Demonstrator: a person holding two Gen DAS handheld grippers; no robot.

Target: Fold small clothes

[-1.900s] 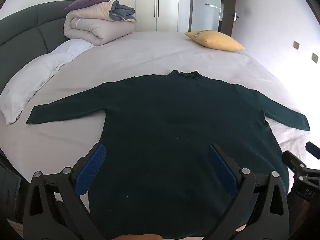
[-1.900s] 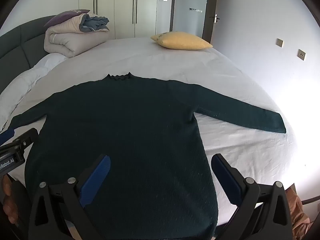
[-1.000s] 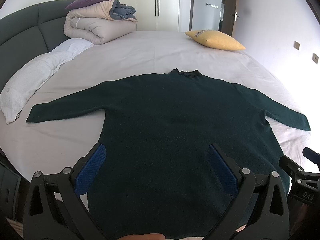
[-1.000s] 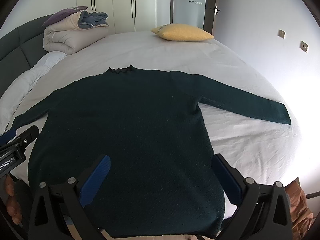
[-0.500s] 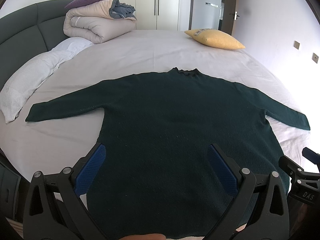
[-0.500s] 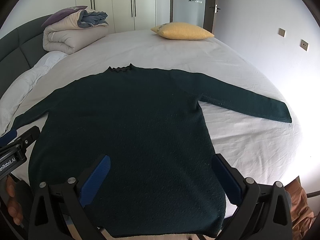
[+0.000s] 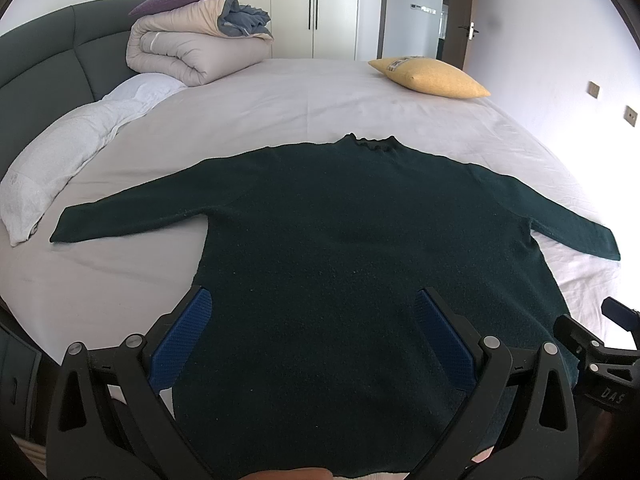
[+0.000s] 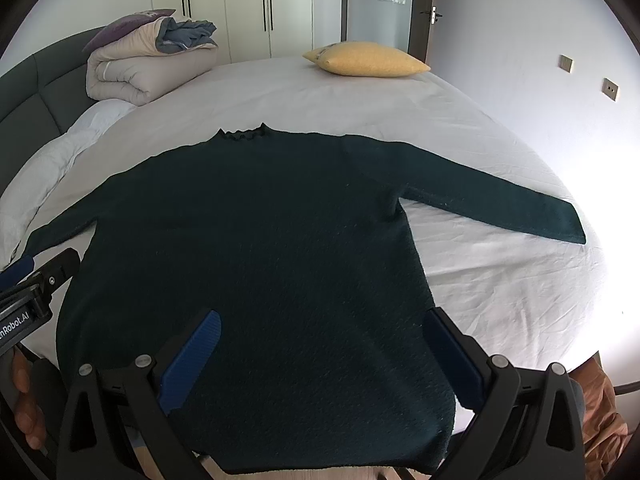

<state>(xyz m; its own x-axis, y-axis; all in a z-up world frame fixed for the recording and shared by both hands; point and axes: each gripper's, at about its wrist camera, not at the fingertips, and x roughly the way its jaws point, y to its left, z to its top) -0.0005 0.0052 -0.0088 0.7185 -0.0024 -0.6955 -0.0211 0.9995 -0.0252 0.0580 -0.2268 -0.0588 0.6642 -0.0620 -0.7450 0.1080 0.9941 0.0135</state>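
Note:
A dark green long-sleeved sweater [image 7: 340, 248] lies flat on the bed, collar far, hem near me, both sleeves spread out sideways. It also shows in the right wrist view [image 8: 248, 240]. My left gripper [image 7: 316, 320] is open and empty, hovering above the lower left of the body near the hem. My right gripper [image 8: 320, 340] is open and empty above the lower right of the body. The right gripper shows at the right edge of the left view [image 7: 600, 360], and the left gripper at the left edge of the right view [image 8: 28, 292].
The round bed has a pale sheet [image 7: 280, 112] and a dark padded headboard [image 7: 44, 68]. A folded duvet stack [image 7: 192, 48] and white pillow [image 7: 60, 164] lie far left. A yellow cushion [image 7: 432, 76] lies far right. Wardrobes and a door stand behind.
Both grippers have stayed open and shifted only slightly over the hem area. The sweater has not moved.

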